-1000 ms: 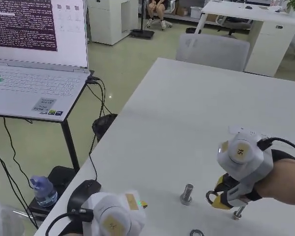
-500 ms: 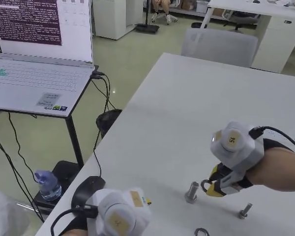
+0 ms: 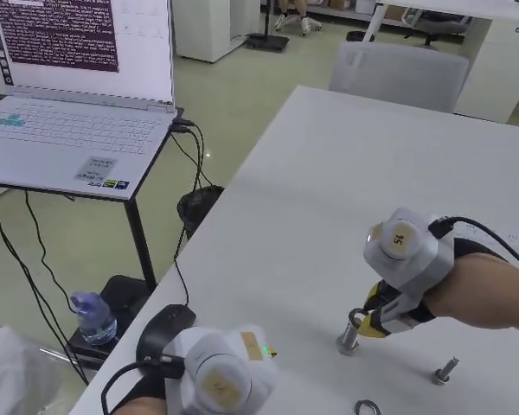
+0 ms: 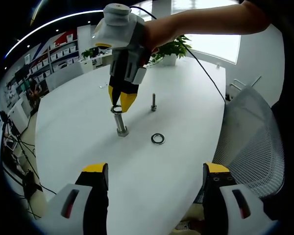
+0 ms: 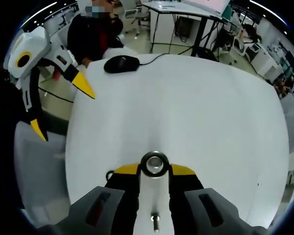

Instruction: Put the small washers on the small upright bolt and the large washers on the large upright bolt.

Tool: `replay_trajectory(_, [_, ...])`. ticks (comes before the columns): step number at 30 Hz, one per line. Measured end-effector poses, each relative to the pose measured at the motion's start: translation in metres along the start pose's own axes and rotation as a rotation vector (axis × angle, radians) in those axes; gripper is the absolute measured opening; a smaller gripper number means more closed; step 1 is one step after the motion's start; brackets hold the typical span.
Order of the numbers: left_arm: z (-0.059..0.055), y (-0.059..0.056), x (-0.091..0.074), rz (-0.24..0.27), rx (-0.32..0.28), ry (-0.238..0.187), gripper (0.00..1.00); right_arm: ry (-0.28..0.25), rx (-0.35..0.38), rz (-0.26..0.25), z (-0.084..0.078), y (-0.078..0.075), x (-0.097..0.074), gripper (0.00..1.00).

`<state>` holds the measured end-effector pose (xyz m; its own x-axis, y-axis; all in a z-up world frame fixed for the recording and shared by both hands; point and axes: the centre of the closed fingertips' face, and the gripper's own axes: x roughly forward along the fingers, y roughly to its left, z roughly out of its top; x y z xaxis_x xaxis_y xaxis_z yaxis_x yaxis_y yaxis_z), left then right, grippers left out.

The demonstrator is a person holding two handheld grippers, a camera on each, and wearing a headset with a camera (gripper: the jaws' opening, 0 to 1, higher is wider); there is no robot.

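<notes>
Left tool: hanging nearest, over the table edge, jaws wide apart, gripping nothing.
Loose washer: lying flat on the table, near the large bolt's foot.
Large bolt: standing upright, head down.
Right tool: pinching the gripped washer btwn its tips, hovering right at the large bolt's top; can't tell if it's on yet.
Small bolt: standing upright further back, apart from both.

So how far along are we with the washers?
Done: nothing seated yet; large bolt and small bolt look bare. In hand: right gripper holds a washer at the large bolt's top, not released. Remaining: seat it, then the loose washer on the table; left gripper is open.
</notes>
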<state>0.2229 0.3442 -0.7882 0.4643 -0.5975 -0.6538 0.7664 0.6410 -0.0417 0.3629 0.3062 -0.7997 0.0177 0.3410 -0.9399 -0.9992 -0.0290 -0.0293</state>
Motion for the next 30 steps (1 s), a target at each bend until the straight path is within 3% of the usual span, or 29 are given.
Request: replay_trajectory(30, [0.002, 0.002, -0.004, -0.007, 0.005, -0.004, 0.77, 0.080, -0.018, 0.007, -0.011, -0.002, 0.032, 0.22])
